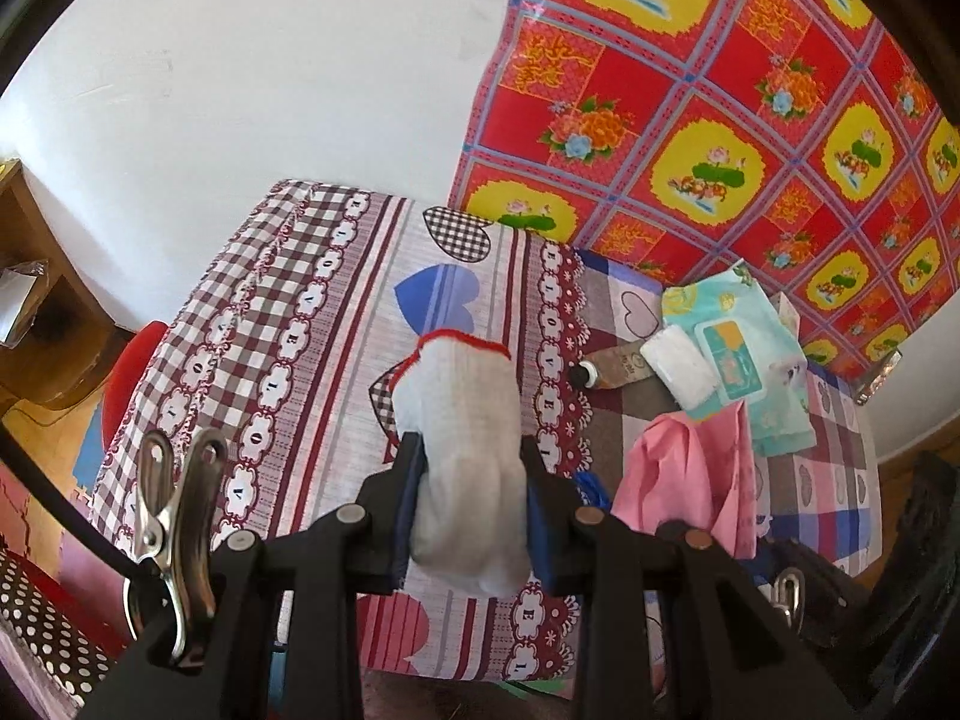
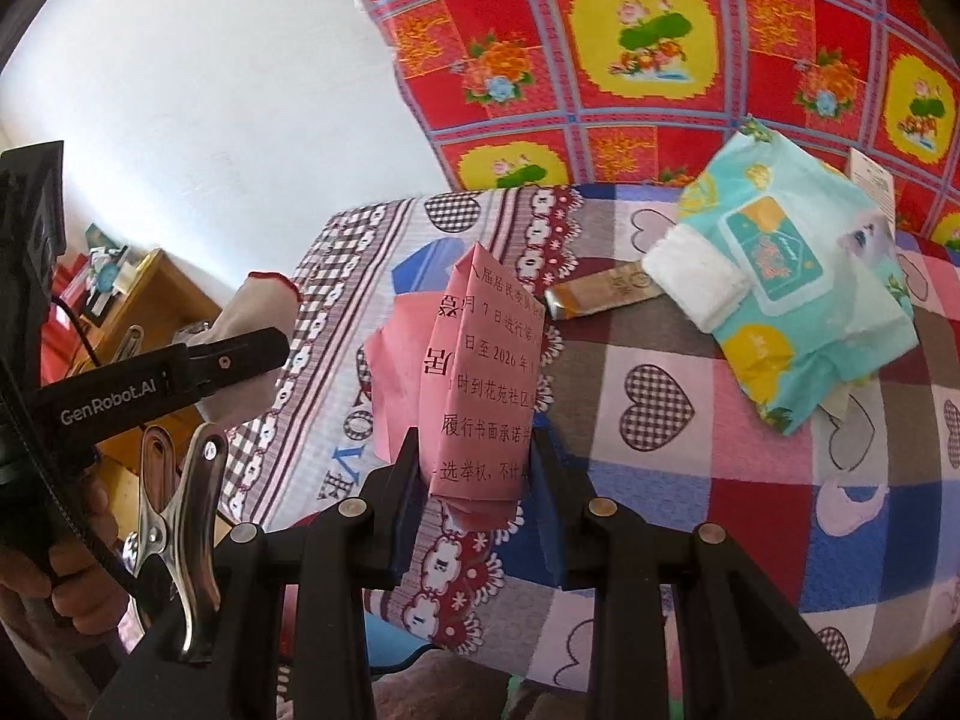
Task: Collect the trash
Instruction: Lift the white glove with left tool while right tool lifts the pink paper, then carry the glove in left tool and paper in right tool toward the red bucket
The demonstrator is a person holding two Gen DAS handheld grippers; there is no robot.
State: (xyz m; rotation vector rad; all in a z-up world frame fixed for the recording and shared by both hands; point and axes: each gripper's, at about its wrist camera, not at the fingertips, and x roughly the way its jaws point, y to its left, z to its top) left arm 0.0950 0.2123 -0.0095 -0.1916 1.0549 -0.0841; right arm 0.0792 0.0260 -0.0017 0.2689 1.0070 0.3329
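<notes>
My left gripper [image 1: 471,468] is shut on a white knit glove with a red cuff [image 1: 459,414], held above the patterned tablecloth [image 1: 288,324]. It also shows in the right wrist view [image 2: 240,354] at the left, with the glove [image 2: 255,312] in it. My right gripper [image 2: 474,462] is shut on a folded pink paper with printed Chinese text [image 2: 486,372], raised over the table. The pink paper shows in the left wrist view [image 1: 690,474]. On the table lie a teal wet-wipes pack [image 2: 798,276], a white folded tissue [image 2: 696,279] and a brown tube [image 2: 600,294].
A red, yellow and floral cloth [image 2: 660,60] hangs behind the table against a white wall. A wooden shelf [image 2: 144,294] stands at the left. A red stool [image 1: 129,378] shows beside the table's left edge.
</notes>
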